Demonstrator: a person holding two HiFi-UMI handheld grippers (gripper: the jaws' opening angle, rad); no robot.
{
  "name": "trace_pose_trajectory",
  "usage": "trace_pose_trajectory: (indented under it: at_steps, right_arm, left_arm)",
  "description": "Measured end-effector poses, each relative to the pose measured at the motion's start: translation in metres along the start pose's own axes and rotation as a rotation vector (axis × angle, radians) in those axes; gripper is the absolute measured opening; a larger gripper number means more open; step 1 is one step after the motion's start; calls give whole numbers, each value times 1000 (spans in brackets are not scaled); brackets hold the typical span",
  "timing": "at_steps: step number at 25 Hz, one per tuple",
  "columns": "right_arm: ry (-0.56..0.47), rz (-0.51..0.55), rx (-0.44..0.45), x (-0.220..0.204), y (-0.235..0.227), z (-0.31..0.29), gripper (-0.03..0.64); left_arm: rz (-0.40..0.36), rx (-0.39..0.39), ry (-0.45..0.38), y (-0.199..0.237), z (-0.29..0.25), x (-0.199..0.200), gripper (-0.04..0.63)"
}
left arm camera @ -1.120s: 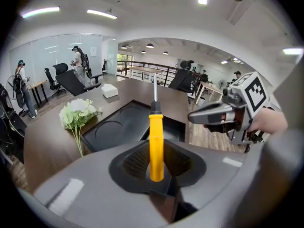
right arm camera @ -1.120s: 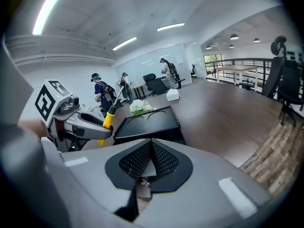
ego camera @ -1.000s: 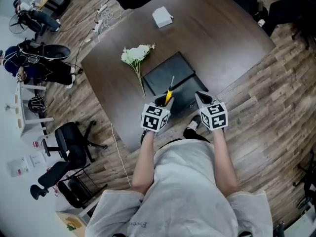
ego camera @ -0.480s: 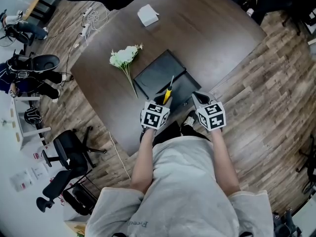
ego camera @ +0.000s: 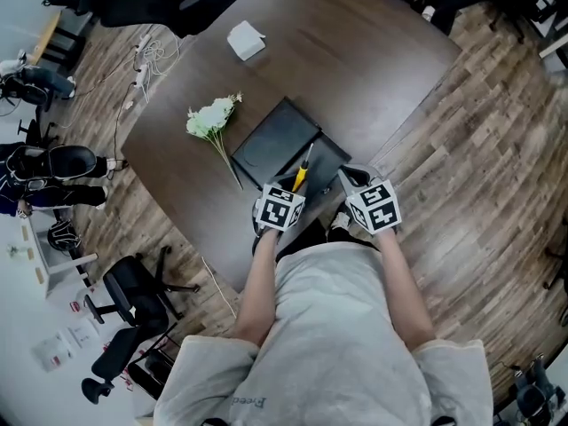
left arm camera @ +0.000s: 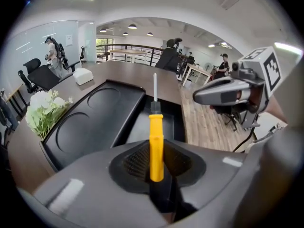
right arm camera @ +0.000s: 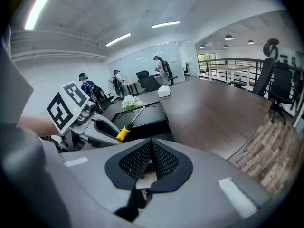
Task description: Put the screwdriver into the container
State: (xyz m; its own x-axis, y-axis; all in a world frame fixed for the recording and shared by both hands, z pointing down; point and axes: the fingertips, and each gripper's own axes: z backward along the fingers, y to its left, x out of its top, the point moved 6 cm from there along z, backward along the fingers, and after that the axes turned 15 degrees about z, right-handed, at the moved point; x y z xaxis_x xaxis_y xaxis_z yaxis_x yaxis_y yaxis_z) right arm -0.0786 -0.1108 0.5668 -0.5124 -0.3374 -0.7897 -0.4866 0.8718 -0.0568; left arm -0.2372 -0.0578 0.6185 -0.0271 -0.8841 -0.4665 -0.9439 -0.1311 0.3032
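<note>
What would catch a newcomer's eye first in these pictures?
The yellow-handled screwdriver stands out first, clamped in the left claw with its tip pointing over the open black case at the table's near edge. Next come the white flowers lying left of the case, and a small white box farther back.

Table: container sits on it, nr person's edge. Flowers lie on table just L of container. Box behind flowers, well apart, twd far edge. L gripper at container's near side; screwdriver betw. its jaws, shaft fwd over container. R gripper to R of it, by container's near R corner. Chair on floor, L of table.
</note>
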Motion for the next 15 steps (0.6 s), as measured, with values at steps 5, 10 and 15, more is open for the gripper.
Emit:
trace_pose_trajectory:
  at_steps: [5,10,15]
  right_arm:
    - [0,-17,-27,-4,-9,7,0]
    - [7,-39,-48,-10,-15,14,0]
    - [4,-51,-70,-13,-25,22,0]
  left_arm:
    - [-52,12,55,-4,-12,-3,137]
    - [-83,17,101,-4,-26,-7,137]
    - [-77,12,119,-7,-32,-6,137]
